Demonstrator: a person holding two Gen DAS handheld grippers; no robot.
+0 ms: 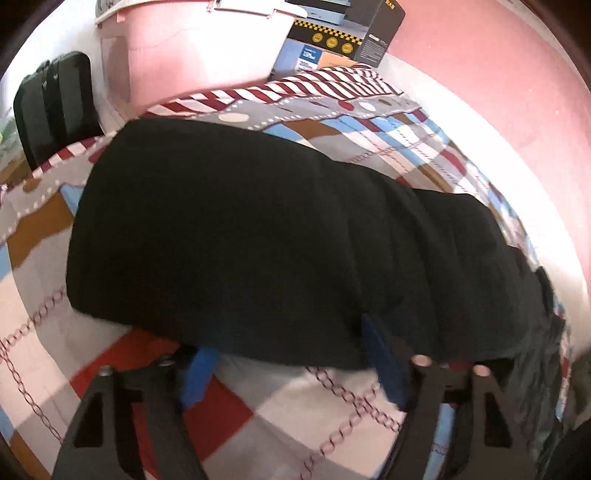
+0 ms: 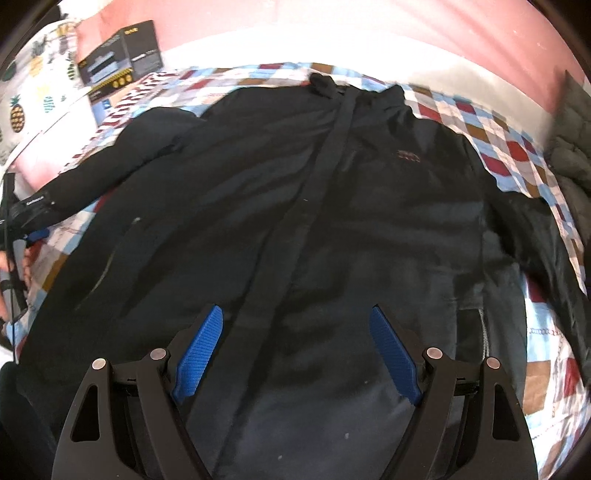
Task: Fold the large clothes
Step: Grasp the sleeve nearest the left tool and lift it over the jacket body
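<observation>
We hold two black two-finger grippers with blue ribbed pads over a large black padded jacket [image 2: 295, 206] that lies spread front-up on a patchwork quilt of red, white, blue and brown squares [image 2: 517, 147]; the quilt covers a bed against a pink wall [image 2: 369, 33].

In the right wrist view our right gripper [image 2: 295, 350] hovers above the lower front of the jacket, its fingers spread wide and grasping nothing; the jacket's front placket [image 2: 325, 177] runs up between the two blue pads [image 2: 199, 350] toward the collar [image 2: 325, 85] at the far edge; a small reddish chest logo [image 2: 406, 155] sits to the right of the placket; one sleeve [image 2: 92, 173] stretches out to the left, the other drapes off to the right.

In the left wrist view our left gripper [image 1: 291, 354] sits low at the near edge of that black sleeve [image 1: 240, 229], which fills most of the frame; its fingers are parted, one blue pad [image 1: 197, 380] lies on the quilt just under the fabric edge and the other [image 1: 384, 362] overlaps the dark cloth; we cannot tell whether any fabric is pinched between them.

Beyond the bed we see a black cardboard box with yellow markings [image 1: 354, 33], a pale pink plastic bin [image 1: 192, 48] and a black bag [image 1: 55, 107]; a pineapple-print cloth [image 2: 33, 85] shows at the far left of the right wrist view.
</observation>
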